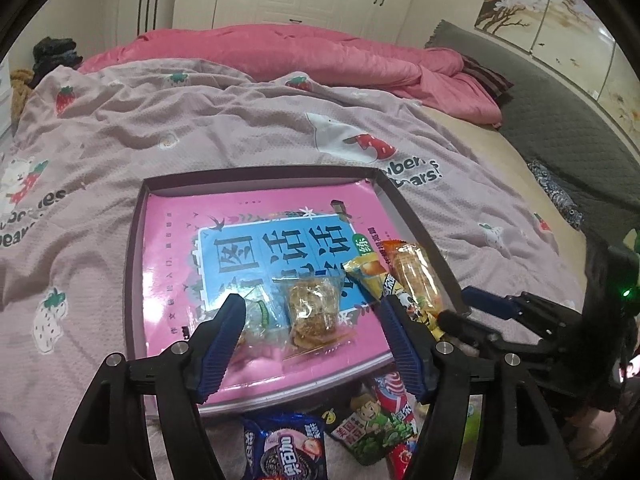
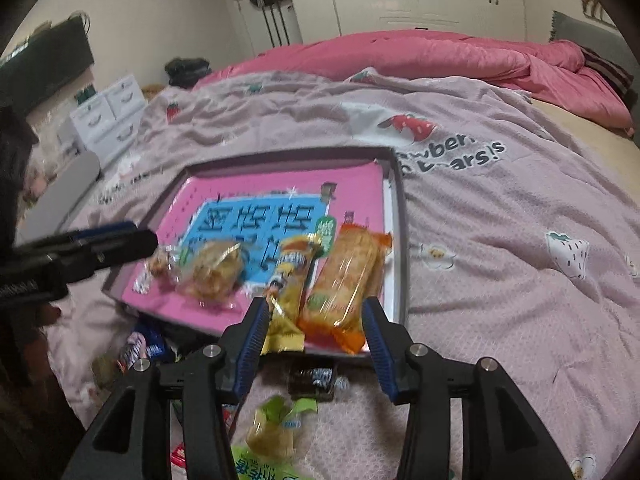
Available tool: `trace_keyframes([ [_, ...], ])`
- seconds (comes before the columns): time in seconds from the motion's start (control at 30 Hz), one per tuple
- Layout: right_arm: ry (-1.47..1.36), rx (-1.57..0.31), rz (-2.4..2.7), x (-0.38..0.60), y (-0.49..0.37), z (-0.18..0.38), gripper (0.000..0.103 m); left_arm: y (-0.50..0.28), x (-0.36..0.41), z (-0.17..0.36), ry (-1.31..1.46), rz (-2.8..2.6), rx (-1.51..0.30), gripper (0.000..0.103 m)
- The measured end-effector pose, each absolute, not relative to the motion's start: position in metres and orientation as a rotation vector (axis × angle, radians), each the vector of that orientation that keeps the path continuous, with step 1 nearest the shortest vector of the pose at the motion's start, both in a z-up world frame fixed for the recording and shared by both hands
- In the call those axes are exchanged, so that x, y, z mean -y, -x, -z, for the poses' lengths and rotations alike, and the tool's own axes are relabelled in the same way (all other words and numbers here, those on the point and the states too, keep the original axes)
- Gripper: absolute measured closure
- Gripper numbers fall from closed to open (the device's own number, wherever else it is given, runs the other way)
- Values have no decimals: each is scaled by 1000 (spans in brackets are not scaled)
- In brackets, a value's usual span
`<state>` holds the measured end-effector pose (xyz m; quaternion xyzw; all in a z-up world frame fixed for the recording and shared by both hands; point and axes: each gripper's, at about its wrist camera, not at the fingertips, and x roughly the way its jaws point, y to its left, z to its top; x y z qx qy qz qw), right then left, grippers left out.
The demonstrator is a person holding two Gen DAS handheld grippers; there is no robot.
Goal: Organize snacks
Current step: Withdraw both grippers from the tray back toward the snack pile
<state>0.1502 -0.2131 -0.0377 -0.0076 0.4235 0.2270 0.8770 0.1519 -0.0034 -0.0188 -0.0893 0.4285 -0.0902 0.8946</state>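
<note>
While open, both tools [image 1: 312, 312] [image 2: 316, 312] over snacks [image 1: 312, 316].

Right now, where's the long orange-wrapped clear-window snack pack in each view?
Left wrist: the long orange-wrapped clear-window snack pack lies right of centre, by the tray's right wall, beyond the right-hand blue finger.
Right wrist: it lies centre, just ahead of the open jaws, beside the yellow stick packet.
Shared landmark: pink book cover with blue panel.
</note>
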Motion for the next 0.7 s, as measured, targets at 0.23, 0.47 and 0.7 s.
trace_keyframes([
  [0.23, 91, -899, -462, 199, -153, 50, 55, -142, -1, 9, 181, 176, -874, 28],
  [0.47, 113, -892, -459, 191, -161, 55, 55, -132, -5, -1, 175, 161, -856, 28],
  [0.7, 57, -838, -495, 195, -158, 42, 55, -123, -9, -13, 175, 154, -836, 24],
])
